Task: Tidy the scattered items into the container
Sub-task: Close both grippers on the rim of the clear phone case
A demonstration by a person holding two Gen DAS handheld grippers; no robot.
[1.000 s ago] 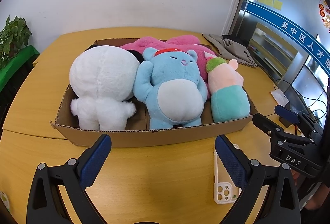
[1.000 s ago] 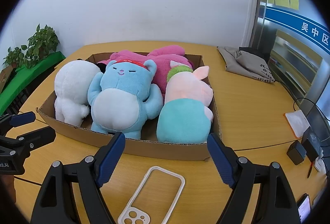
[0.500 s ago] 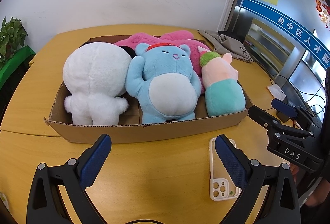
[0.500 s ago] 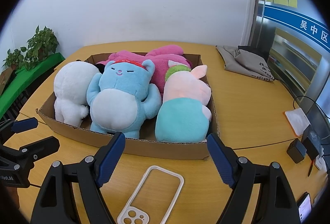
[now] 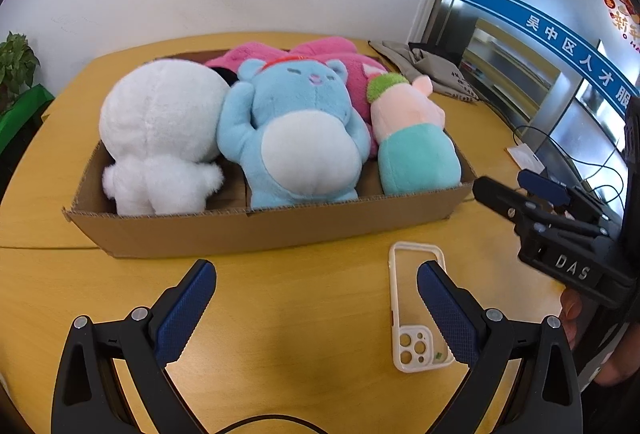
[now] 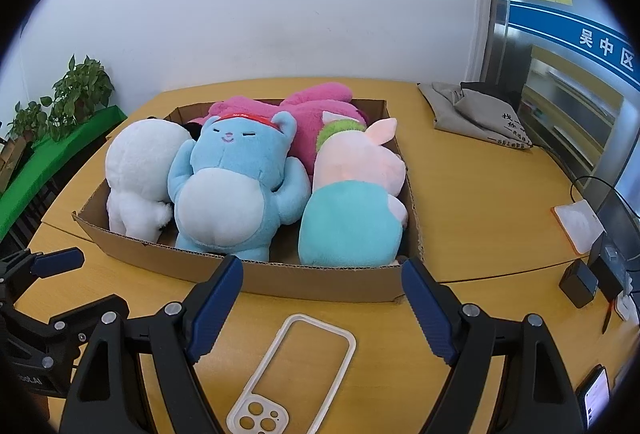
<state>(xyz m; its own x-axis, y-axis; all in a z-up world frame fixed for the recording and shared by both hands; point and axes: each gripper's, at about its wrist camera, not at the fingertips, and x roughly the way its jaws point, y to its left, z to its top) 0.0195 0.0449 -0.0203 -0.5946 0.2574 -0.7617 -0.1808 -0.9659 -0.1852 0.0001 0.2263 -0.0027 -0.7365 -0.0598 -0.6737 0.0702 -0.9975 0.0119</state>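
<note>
Lying flat on the yellow wooden worktop (image 6: pixel 472 194), the clear, white-rimmed phone case (image 6: pixel 294 370) is the one loose item on this side of the shallow brown cardboard box (image 6: pixel 320 280). The right tongs (image 6: pixel 322 312) hang spread wide and empty almost directly over the case, whose long axis runs from its camera cut-outs at the near end slantwise toward the box. The left tongs (image 5: pixel 316 308), likewise spread and empty, sit off to the case's left, with only their right pad overlapping its edge. I judge the right hand better placed to take it. Beyond the case, the box already holds a white plush toy (image 5: pixel 160 138), a blue plush bear (image 5: pixel 296 138), a teal-and-pink plush (image 5: pixel 412 142) and a pink plush (image 5: pixel 356 74) behind them.
</note>
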